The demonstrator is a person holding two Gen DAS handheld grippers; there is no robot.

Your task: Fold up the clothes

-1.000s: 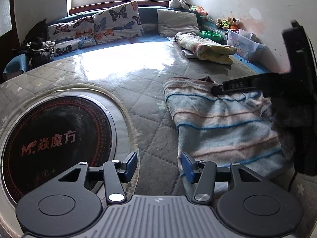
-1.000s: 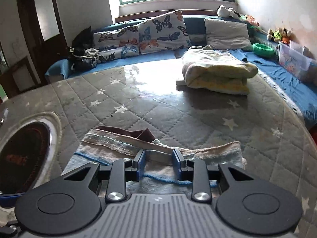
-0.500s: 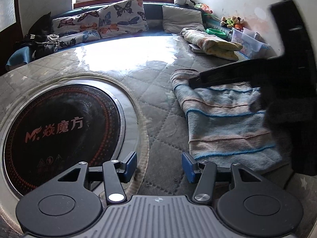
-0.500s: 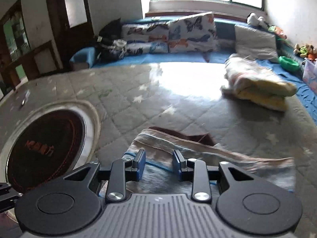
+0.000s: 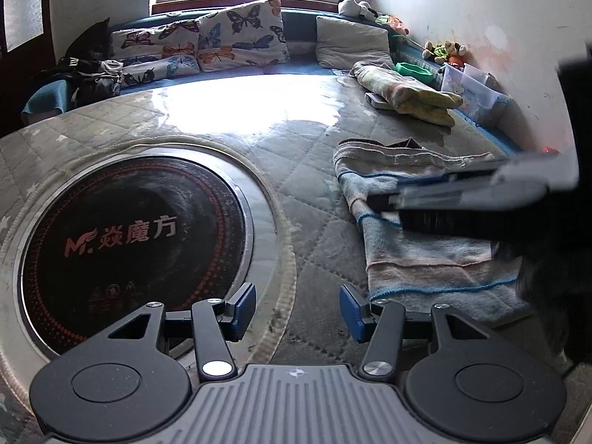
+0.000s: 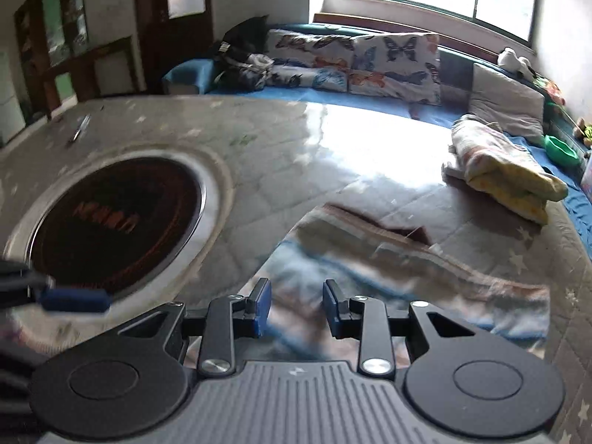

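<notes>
Striped garment [image 5: 418,255] lies folded on the quilted, star-stitched mat [image 5: 296,170].
Right gripper [image 6: 296,307] hovers over it, jaws apart, empty; left gripper [image 5: 298,307] gapes wide beside the round black heater [image 5: 129,236] lettered "M. 焱魔方".

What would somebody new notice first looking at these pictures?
Probably the big round black cooktop with red lettering, sunk into the quilted table cover on the left. Next, the striped garment lying flat to its right, with both hand-held grippers, left and right, open near it. Behind, butterfly cushions line a bench beneath the bright window.
</notes>
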